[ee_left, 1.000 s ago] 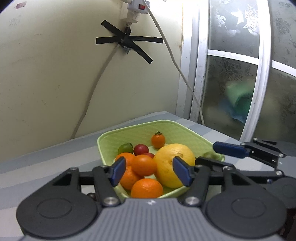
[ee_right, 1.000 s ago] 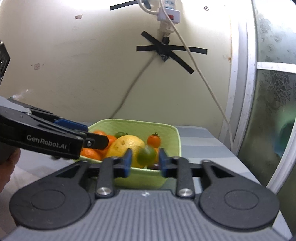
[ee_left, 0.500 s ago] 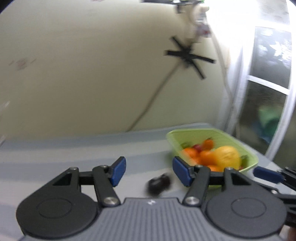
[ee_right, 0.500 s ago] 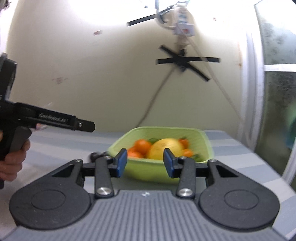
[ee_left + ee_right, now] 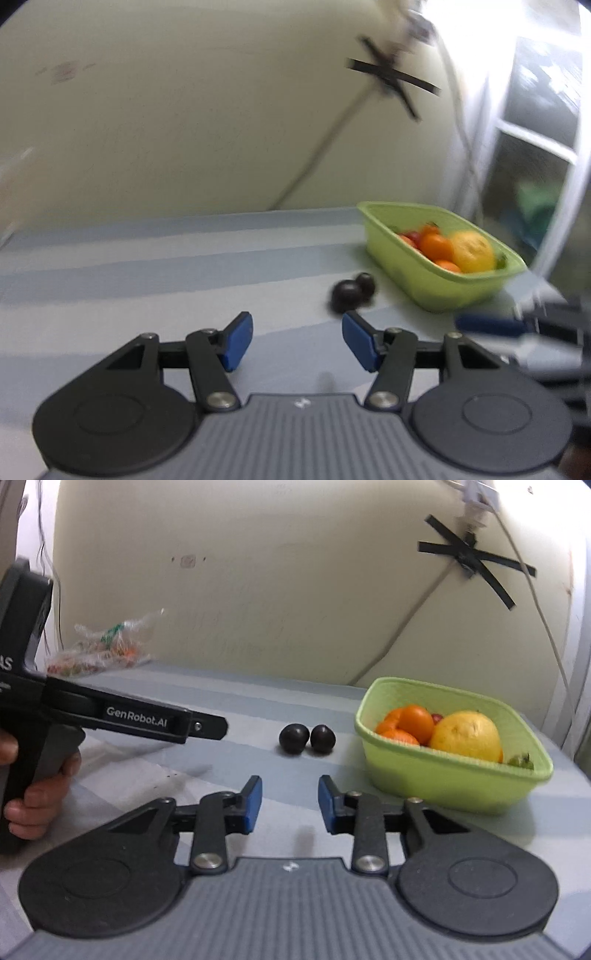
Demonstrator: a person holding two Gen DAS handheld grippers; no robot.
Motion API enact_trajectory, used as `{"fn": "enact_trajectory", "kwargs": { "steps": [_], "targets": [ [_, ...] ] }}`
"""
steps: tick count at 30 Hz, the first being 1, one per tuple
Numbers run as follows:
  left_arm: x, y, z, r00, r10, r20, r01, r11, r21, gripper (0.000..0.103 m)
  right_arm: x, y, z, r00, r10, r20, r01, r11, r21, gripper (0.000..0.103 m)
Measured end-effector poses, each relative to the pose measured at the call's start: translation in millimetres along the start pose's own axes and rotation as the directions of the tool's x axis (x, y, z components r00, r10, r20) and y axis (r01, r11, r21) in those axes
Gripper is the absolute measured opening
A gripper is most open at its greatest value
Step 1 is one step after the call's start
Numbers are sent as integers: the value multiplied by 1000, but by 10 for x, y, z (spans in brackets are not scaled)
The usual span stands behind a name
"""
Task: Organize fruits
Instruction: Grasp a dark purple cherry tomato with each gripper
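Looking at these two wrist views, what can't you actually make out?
- Small fruits in the light green plastic basket: hidden behind the large yellow citrus in the right wrist view.
- Contents of the clear plastic bag: too small.
- Right tool in the left wrist view: blurred, cut by the edge.

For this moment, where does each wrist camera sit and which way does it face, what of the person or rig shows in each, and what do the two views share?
Left wrist: rides on the left gripper, facing forward and slightly down over the striped table toward two dark fruits and the green basket; empty open fingers and the blurred right gripper at right show.
Right wrist: rides on the right gripper, facing the same fruits and basket; empty open fingers, the left gripper and a hand show.
Shared: dark fruits, basket, table, taped wall cable.
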State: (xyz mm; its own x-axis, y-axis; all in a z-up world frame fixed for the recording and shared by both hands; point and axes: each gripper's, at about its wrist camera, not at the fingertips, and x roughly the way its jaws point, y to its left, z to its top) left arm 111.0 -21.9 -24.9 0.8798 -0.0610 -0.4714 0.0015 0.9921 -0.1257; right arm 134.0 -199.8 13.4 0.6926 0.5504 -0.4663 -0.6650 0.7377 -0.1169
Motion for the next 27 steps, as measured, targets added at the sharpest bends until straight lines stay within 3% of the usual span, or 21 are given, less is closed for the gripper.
{"fn": "enact_trajectory", "kwargs": {
  "steps": [3, 5, 10, 12, 13, 15, 18, 20, 24, 27],
  "targets": [
    [127, -184, 44, 999, -37, -16, 39, 979, 200, 54, -13, -61, 123, 1000, -10, -20, 7, 995, -104, 35],
    [238, -251, 87, 998, -62, -34, 69, 960, 273, 54, -23, -138, 201, 999, -8, -40, 1, 985, -173, 35],
    [506, -241, 211, 986, -152, -63, 163, 945, 282, 53, -10, -303, 341, 998, -32, -60, 17, 971, -240, 35],
    [613, -234, 229, 982, -167, -93, 187, 941, 282, 37, 32, -340, 391, 997, -20, -72, 1, 967, -254, 35],
    [653, -230, 230, 985, -142, -98, 164, 944, 285, 30, 73, -341, 424, 997, -2, -81, -20, 961, -274, 35],
    [682, -173, 243, 984, -140, -108, 164, 953, 255, 27, 164, -318, 490, 990, 63, -125, -103, 930, -352, 35],
    [567, -88, 186, 984, -138, -109, 160, 961, 227, 27, 334, -192, 621, 964, 153, -219, -246, 827, -506, 35],
    [451, -33, 110, 984, -149, -97, 167, 964, 209, 28, 520, -136, 748, 935, 175, -307, -323, 777, -541, 35],
    [357, 152, 97, 987, -150, -54, 154, 983, 99, 28, 911, -26, 859, 881, 132, -454, -414, 678, -607, 35],
    [440, 212, 116, 983, -161, -91, 166, 985, 49, 28, 1152, 19, 860, 827, 83, -556, -477, 626, -617, 35]
  ]
}}
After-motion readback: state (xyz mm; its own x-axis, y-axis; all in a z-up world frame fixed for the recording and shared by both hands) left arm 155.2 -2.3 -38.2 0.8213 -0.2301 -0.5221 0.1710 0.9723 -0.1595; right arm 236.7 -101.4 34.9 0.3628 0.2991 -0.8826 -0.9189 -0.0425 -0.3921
